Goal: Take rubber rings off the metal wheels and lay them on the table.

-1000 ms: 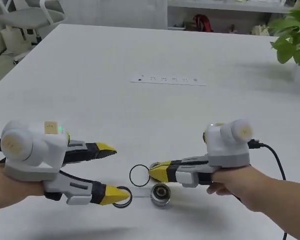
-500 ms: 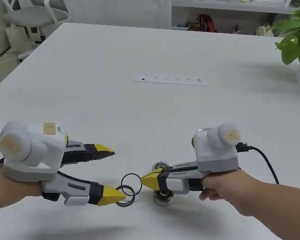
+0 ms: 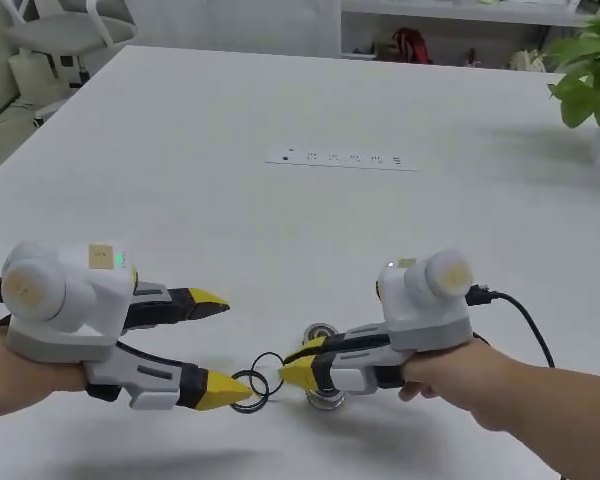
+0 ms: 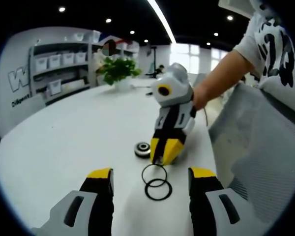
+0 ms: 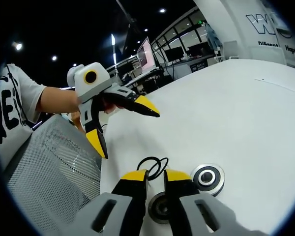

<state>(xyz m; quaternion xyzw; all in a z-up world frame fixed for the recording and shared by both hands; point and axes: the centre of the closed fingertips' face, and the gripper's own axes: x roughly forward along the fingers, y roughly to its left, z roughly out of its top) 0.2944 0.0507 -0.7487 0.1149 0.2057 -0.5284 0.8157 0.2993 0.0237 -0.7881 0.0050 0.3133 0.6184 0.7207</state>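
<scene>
The right gripper point(image 3: 292, 370) is reaching leftward just above the table point(image 3: 280, 220). Its yellow-tipped jaws are pressed almost together and, as far as the views show, are pinching the near edge of a thin black rubber ring point(image 4: 154, 174).

Compared with a second ago, this gripper has been travelling left and downward. The ring it was carrying clear of the surface is now hanging low, its loop touching or all but touching the white tabletop. Just beyond it a second rubber ring point(image 4: 158, 190) is lying flat, and the two loops are overlapping at their edges.

Two metal wheels are sitting close to the right gripper. One wheel point(image 5: 208, 178) is lying just beside its jaws, and another wheel point(image 5: 160, 207) is lying beneath them, partly hidden. Whether either is wearing a ring is too small to tell.

The left gripper point(image 3: 221, 343) is waiting opposite, jaws spread wide and holding nothing. Both rings are lying near its lower tip, between it and the right gripper. It has barely been moving over the last second.

The shift suggests the held ring is off its wheel and is being laid beside the first one. What is remaining for this ring, in my judgement, is opening the jaws so it drops flat, without dragging the ring already placed.
</scene>
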